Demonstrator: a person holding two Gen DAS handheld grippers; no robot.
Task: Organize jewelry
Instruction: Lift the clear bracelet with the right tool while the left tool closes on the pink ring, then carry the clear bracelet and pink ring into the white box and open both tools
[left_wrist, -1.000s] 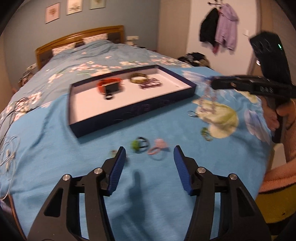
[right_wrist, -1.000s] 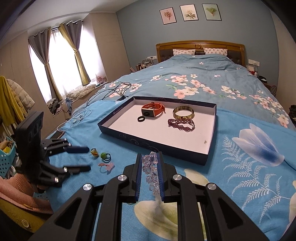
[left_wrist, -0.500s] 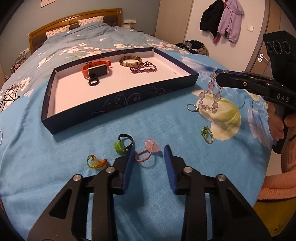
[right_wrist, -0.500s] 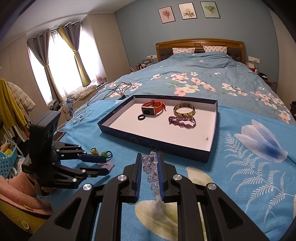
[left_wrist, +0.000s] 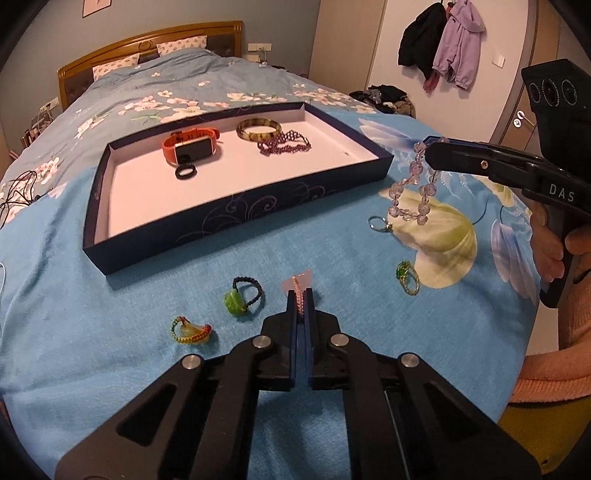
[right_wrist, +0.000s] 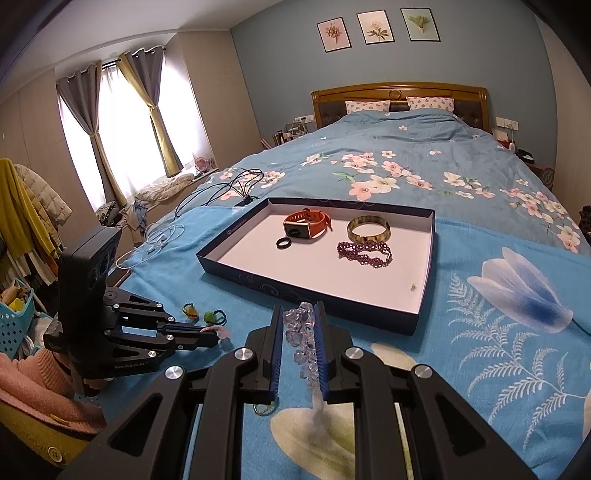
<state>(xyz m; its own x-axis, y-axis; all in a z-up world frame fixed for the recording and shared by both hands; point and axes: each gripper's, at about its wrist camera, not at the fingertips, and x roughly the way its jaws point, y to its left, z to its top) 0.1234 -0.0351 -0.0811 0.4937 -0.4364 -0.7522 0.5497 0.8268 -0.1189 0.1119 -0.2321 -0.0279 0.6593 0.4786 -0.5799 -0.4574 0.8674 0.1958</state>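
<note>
A dark blue tray (left_wrist: 236, 218) with a white floor lies on the bed and holds an orange watch (left_wrist: 192, 147), a black ring (left_wrist: 185, 171), a bangle (left_wrist: 258, 128) and a purple bracelet (left_wrist: 284, 143). My left gripper (left_wrist: 301, 301) is shut on a pink beaded ring (left_wrist: 298, 286) on the blanket. My right gripper (right_wrist: 299, 325) is shut on a clear purple bead bracelet (right_wrist: 303, 339), which hangs above the blanket to the right of the tray (left_wrist: 410, 192). The tray also shows in the right wrist view (right_wrist: 325, 291).
On the blanket near the left gripper lie a green ring with a black band (left_wrist: 242, 299), a yellow woven ring (left_wrist: 190, 330), a green and gold ring (left_wrist: 406, 277) and a small metal ring (left_wrist: 376, 222). Cables (right_wrist: 229, 188) lie left of the tray.
My left gripper has moved forward and down and has closed on the pink beaded ring. My right gripper still holds the bead bracelet, nearly unmoved.
</note>
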